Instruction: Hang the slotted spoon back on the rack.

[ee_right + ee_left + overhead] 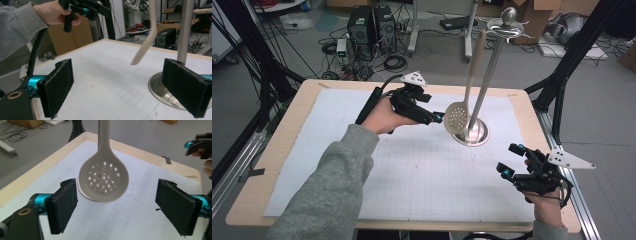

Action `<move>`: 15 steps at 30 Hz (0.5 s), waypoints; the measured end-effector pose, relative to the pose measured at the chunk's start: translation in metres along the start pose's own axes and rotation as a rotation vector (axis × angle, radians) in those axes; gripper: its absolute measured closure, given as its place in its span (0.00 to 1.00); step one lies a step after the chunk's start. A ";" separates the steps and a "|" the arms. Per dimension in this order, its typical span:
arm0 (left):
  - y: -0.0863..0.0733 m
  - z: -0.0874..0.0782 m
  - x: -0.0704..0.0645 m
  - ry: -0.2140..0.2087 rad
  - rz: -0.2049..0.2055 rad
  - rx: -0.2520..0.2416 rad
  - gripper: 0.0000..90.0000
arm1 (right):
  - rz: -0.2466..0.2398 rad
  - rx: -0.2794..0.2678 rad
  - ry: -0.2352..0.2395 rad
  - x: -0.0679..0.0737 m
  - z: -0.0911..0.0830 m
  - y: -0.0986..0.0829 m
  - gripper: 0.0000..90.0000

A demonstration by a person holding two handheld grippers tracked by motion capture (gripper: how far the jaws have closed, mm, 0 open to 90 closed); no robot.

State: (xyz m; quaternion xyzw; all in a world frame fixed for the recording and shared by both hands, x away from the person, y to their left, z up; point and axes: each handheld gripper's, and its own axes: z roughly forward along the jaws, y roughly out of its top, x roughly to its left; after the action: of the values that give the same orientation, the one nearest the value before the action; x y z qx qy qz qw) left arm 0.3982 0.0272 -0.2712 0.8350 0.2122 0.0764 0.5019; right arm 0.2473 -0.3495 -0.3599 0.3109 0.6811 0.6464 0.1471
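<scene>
Both grippers raised, left gripper (439, 118) beside slotted spoon (456, 118), jaws apart.

White grid mat (412, 170) covers most of the wooden table (277, 145). Beyond the far edge, on grey floor: two black computer towers (372, 25) with cables (394, 62) coiled beside them, cardboard boxes (537, 15) at right. Black frame struts (577, 45) stand at the table's right and left sides.
</scene>
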 end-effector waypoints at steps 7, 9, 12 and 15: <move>-0.016 -0.025 0.002 -0.020 -0.019 -0.068 0.19 | -0.005 0.015 0.008 0.002 0.006 0.000 0.11; -0.020 -0.031 0.002 0.015 0.003 -0.085 0.19 | -0.003 0.015 0.009 0.002 0.008 0.001 0.11; -0.029 -0.040 0.001 0.041 0.015 -0.094 0.19 | -0.012 0.022 0.012 0.003 0.011 0.001 0.11; -0.038 -0.047 0.002 0.067 0.016 -0.092 0.19 | -0.014 0.029 0.014 0.004 0.013 0.001 0.11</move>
State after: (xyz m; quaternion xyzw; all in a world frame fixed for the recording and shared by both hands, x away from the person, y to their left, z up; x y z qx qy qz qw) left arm 0.3734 0.0815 -0.2813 0.8096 0.2184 0.1182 0.5318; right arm 0.2524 -0.3374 -0.3596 0.3039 0.6935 0.6375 0.1424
